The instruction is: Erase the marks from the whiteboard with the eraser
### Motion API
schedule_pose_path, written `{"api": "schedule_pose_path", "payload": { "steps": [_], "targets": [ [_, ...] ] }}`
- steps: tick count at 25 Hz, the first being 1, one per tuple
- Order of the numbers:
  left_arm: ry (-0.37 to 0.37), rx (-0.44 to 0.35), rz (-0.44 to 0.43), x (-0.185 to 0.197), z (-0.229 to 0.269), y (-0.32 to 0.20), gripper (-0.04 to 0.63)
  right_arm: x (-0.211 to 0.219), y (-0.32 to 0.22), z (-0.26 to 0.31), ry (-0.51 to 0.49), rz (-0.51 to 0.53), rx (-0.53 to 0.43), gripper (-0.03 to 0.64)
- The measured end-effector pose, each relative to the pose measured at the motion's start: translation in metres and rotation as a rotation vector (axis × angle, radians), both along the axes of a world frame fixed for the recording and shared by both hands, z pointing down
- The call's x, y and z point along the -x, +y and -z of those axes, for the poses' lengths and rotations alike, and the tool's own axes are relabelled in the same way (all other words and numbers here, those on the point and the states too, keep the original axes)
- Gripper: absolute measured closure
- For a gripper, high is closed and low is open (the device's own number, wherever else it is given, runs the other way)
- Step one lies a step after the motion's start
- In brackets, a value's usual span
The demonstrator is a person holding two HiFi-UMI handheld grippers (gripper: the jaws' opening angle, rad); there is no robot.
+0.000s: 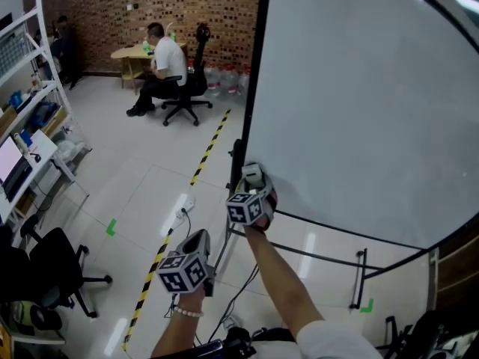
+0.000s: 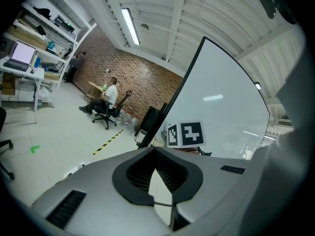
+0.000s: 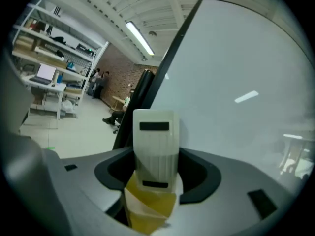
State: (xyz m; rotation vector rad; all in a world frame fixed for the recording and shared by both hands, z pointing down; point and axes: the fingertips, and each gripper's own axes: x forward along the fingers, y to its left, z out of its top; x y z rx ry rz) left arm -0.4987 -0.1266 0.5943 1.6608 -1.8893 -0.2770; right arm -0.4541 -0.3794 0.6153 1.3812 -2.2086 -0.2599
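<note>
Presently the right gripper [image 3: 153, 178] clamps the eraser [image 3: 154, 139] near the lower left corner of the whiteboard [image 1: 359, 103]; recommend flat contact and even strokes, left gripper [image 2: 153, 155] closed, empty.

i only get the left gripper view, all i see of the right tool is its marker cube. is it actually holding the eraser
Observer: Yes. In the right gripper view the right tool is shut on the eraser, which stands up between its jaws with a yellowish base at the bottom.
Operator: where on the board is it
Observer: The head view puts it at the lower left corner of the whiteboard, close to the black side frame. I cannot tell whether the eraser touches the surface.
Operator: any marks near it
Observer: The head view shows most of the board's face, and I can make out no marks on it, only pale reflections.
</note>
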Motion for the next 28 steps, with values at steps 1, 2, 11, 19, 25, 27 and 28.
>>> {"api": "schedule_pose_path", "payload": {
  "steps": [1, 2, 11, 19, 25, 27, 28],
  "targets": [
    [0.002, -0.001, -0.003, 0.001, -0.002, 0.001, 0.606, 0.002, 0.002, -0.004, 0.032, 0.001, -0.006, 0.336],
    [0.003, -0.002, -0.004, 0.002, -0.003, 0.002, 0.606, 0.003, 0.003, -0.006, 0.059, 0.002, -0.012, 0.336],
    [0.004, 0.001, -0.036, -0.01, -0.001, -0.012, 0.606, -0.043, -0.009, 0.019, -0.072, -0.042, -0.045, 0.336],
    [-0.008, 0.009, -0.089, -0.046, 0.0, -0.031, 0.605, -0.08, -0.017, -0.002, -0.171, -0.041, 0.016, 0.336],
    [-0.015, 0.029, -0.117, -0.068, -0.003, -0.039, 0.606, -0.099, -0.021, -0.02, -0.205, -0.032, 0.043, 0.336],
    [-0.021, 0.03, -0.122, -0.074, -0.003, -0.043, 0.606, -0.108, -0.022, -0.023, -0.208, -0.042, 0.045, 0.336],
    [-0.024, 0.031, -0.127, -0.078, -0.003, -0.044, 0.605, -0.115, -0.024, -0.025, -0.217, -0.055, 0.051, 0.336]
  ]
}}
